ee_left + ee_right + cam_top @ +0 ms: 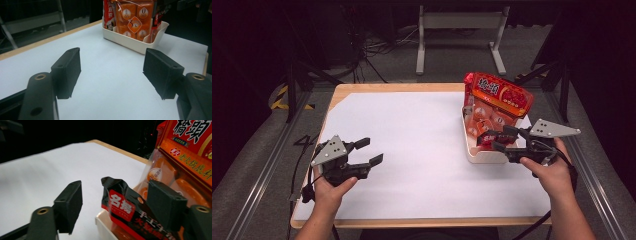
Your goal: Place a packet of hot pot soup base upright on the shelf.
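right gripper point(503, 139): fingers spread around black packet point(122, 207)
left gripper point(369, 151): spread, empty
packet: likely light, crinkly, slippery; pinch top edge
bin point(482, 156): on counter

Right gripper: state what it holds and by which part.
Nothing held. The right gripper is open, jaws either side of the black packet top edge in the white tray.

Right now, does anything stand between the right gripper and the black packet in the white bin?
Nothing visible does. The right gripper is open around the black packet's top corner, in the white bin.
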The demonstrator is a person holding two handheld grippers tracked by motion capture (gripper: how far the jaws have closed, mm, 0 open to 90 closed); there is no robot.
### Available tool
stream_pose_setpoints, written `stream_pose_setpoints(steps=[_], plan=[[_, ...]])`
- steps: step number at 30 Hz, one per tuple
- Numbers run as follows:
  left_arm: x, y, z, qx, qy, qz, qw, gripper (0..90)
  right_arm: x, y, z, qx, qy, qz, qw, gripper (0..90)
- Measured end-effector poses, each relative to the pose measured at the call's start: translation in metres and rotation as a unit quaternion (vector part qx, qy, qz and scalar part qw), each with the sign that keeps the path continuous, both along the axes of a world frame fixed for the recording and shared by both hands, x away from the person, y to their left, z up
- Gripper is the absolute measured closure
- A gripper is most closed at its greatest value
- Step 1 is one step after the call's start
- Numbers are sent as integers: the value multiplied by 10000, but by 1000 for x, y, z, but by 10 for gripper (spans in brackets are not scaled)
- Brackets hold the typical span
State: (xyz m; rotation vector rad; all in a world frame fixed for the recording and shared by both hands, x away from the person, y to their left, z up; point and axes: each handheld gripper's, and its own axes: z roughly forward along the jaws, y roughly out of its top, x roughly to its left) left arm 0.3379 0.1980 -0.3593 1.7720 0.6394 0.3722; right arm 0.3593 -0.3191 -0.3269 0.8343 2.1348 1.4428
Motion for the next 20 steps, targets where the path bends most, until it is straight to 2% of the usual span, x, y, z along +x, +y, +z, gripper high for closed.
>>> stream_pose_setpoints(steps=[1,3,6,9,15,20], plan=[[2,2,-2,-82,114,-80,9999,306,-1,0,-1,101,31,5,9999,273],[3,2,-6,-90,158,-39,9998,298,-1,0,-2,132,34,-11,9999,266],[3,0,-12,59,210,23,9998,298,-3,-2,-2,94,-30,-57,9999,252],[4,-2,-16,75,257,49,9996,299,-2,-4,-2,84,-27,-149,9999,245],[-2,-1,-15,115,181,134,9997,298,-2,-11,-3,34,-19,-284,9996,239],[-5,5,-12,-19,153,212,9997,297,-4,-14,1,97,-46,-371,9993,239]])
